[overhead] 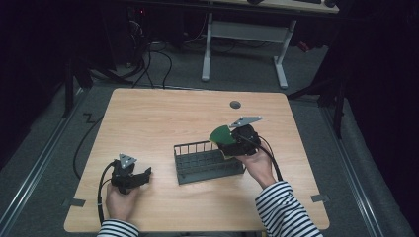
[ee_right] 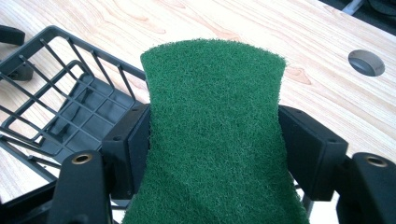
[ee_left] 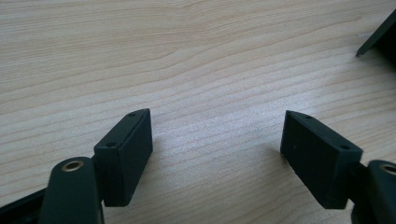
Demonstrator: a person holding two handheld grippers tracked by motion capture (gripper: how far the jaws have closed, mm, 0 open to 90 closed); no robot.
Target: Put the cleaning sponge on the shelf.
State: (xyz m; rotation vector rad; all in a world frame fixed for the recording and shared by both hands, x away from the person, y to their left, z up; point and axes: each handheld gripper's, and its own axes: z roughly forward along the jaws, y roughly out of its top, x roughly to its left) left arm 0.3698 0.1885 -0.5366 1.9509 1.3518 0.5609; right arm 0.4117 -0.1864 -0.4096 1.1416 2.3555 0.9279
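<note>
Striped sleeves come in from the near edge of the wooden table [overhead: 163, 113] in the high view, one hand on each gripper. Nearest, at the front left corner, the left gripper [overhead: 144, 176] rests low on the tabletop, apart from everything else; in its own view its two black jaws stand wide apart with only bare wood grain between them, so it holds nothing.

Farther in, a little right of the table's middle, sits a dark wire basket [overhead: 202, 163], long and narrow, with an open top and a slatted floor. At its right end the right gripper [overhead: 223, 144] hangs just above the basket's rim, its grey three-cornered plate tilted upward. Its jaws stand fairly wide and are pressed against both edges of a green scouring sponge [ee_right: 212, 135], which bows inward slightly where the pads pinch it. The sponge's rough green face fills the gap between the jaws and juts out past their tips, over the basket's end.

Beyond that, a round cable hole [overhead: 235, 104] marks the far side of the table.
</note>
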